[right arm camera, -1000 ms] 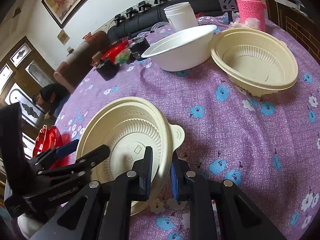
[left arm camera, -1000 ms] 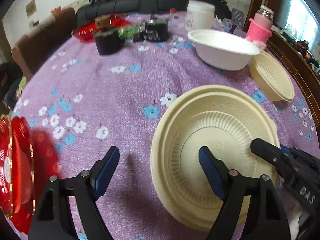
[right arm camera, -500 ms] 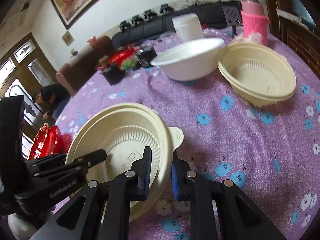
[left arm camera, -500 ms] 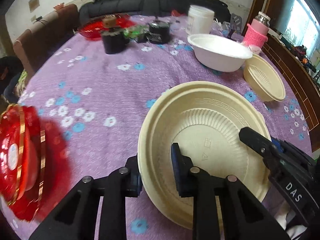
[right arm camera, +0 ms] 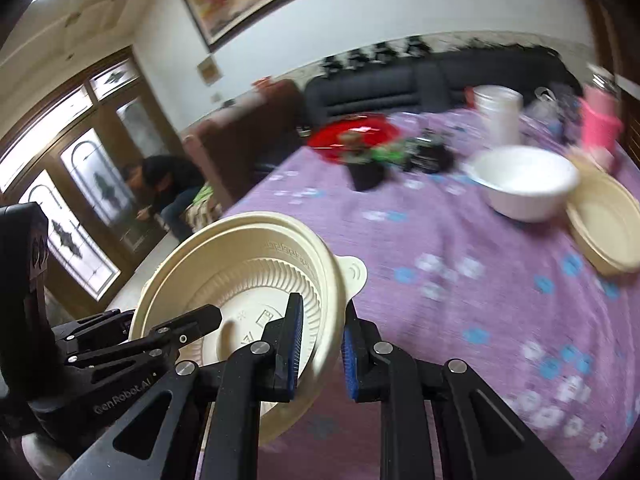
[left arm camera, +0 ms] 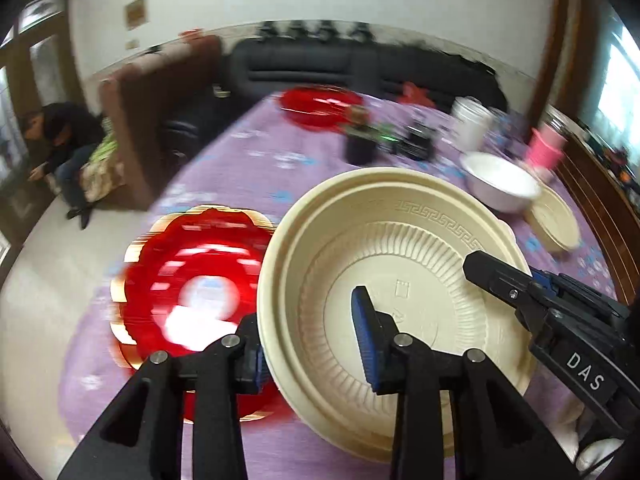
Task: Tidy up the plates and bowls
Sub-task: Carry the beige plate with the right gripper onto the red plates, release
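Your cream plastic plate (left arm camera: pixel 404 264) is round and shallow, with fine radial ribbing around a flat centre, a key-pattern band under the rim, and a small rounded tab (right arm camera: pixel 354 274) on its far edge. It sits tilted and raised above the near edge of the table (right arm camera: pixel 460 288), held from two sides. Your left gripper (left arm camera: pixel 308 340) straddles the plate's near-left rim: one blue pad sits inside the dish, the other below the rim outside; the gap between them looks wider than the rim, so you cannot tell whether they clamp it. Your right gripper (right arm camera: pixel 320 344) takes the near-right rim, its ridged blue pads close on either side of the wall, pinching it.

Just left of the plate, near the table's left edge, lies a glossy red plate (left arm camera: pixel 188 292) with a scalloped gold border, motion-blurred. The table wears a purple cloth with blue and white flowers. Toward the far right edge stand a smooth white bowl (right arm camera: pixel 524 184) and, just beside it, a ribbed cream bowl (right arm camera: pixel 608 224). Farther back are a red tray (right arm camera: pixel 352 132), dark pots and a white tub (right arm camera: pixel 500 112).
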{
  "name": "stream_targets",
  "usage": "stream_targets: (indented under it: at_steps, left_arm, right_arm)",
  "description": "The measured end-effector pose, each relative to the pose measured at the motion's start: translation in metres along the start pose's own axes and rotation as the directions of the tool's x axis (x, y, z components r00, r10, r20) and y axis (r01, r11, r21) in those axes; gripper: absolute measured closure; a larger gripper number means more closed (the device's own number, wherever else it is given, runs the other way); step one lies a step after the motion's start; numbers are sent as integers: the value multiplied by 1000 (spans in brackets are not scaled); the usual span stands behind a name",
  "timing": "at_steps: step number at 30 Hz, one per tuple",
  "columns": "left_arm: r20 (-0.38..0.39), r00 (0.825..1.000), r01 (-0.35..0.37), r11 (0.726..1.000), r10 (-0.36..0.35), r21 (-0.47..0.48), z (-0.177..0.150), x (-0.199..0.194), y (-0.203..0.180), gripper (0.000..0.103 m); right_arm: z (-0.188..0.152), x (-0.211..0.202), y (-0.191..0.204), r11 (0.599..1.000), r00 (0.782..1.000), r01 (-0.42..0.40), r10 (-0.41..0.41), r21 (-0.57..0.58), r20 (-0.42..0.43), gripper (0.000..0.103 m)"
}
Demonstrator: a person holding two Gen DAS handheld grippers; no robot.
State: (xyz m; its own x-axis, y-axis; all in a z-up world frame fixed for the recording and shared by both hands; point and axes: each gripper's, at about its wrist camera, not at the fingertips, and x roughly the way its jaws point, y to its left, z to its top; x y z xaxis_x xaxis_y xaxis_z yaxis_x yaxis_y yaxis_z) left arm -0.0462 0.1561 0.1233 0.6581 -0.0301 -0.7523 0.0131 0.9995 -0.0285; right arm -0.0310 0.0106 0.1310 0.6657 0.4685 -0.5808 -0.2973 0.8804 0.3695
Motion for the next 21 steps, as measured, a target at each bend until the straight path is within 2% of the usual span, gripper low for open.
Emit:
stream_targets:
  at_steps: [5,9,14,16,21]
  left_arm:
    - [-3,997,-75,995,75,-59,7,2,57,67]
    - [-51,993,-110,990,106,-91,12,23,93,67]
    - [-107,986,-141,984,129,-108,13,47,113,66]
    - [-127,982,-155,983,142,-101,11,55,115,62]
    - [-126,984,-142,985,130,-98,9,52,118,54]
  right_arm:
    - [19,45,62,997,998,-32,28,-68,-54,83]
    - [22,79,92,992,996,-1,-10,-125,-89,83]
    - [19,114,103,987,989,30,-52,-156,-140,83]
    - [16,123,104,985,986,41,-67,-165,-153,83]
    - [6,133,105,980,981,54,-88,-193,-175,83]
